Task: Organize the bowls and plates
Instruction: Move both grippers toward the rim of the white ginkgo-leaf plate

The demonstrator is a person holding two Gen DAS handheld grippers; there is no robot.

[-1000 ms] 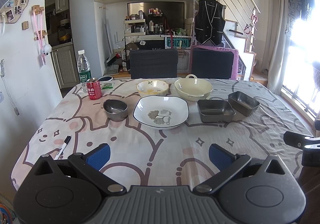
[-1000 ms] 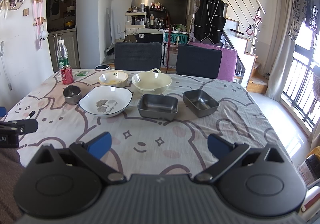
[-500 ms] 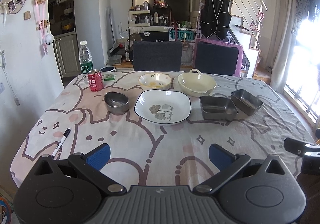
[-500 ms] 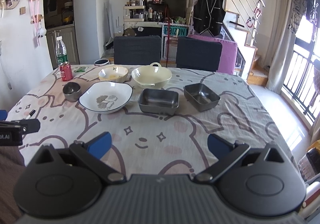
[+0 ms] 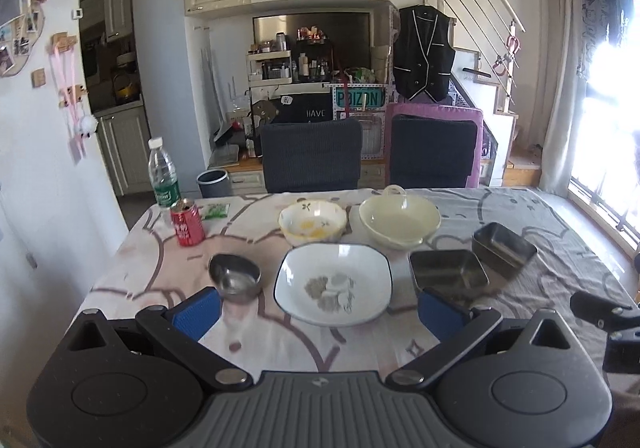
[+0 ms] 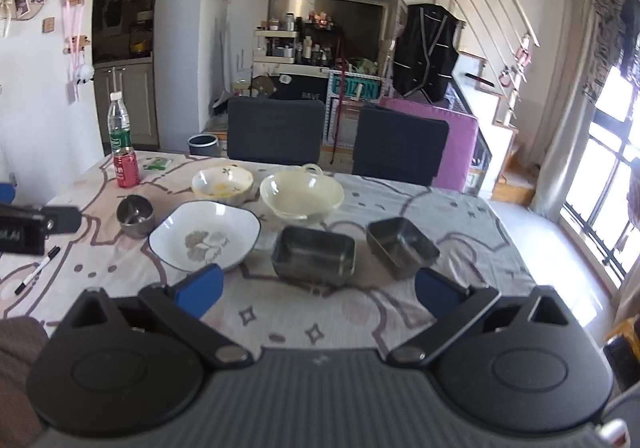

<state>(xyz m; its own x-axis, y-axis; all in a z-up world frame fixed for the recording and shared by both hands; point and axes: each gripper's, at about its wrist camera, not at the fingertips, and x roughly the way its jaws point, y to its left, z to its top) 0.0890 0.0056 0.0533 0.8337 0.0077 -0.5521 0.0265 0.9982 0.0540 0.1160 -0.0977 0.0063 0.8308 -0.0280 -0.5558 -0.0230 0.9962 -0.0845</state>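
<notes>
On the patterned tablecloth stand a white square plate point(image 5: 333, 288) point(image 6: 205, 235), a small round metal bowl point(image 5: 235, 277) point(image 6: 135, 214), a floral bowl point(image 5: 313, 223) point(image 6: 222, 184), a cream handled bowl point(image 5: 400, 217) point(image 6: 302, 193) and two dark metal square dishes point(image 5: 449, 271) point(image 5: 503, 249) point(image 6: 313, 253) point(image 6: 401, 245). My left gripper point(image 5: 320, 314) is open and empty, close before the white plate. My right gripper point(image 6: 319, 288) is open and empty, just before the nearer metal dish.
A red can point(image 5: 187, 222) and a water bottle point(image 5: 163, 176) stand at the table's far left. A marker point(image 6: 37, 270) lies near the left edge. Two dark chairs point(image 5: 312, 156) point(image 5: 434, 152) stand behind the table. A bright window is on the right.
Both grippers have moved forward over the table toward the dishes, which now look larger and nearer. The dishes themselves have not moved.
</notes>
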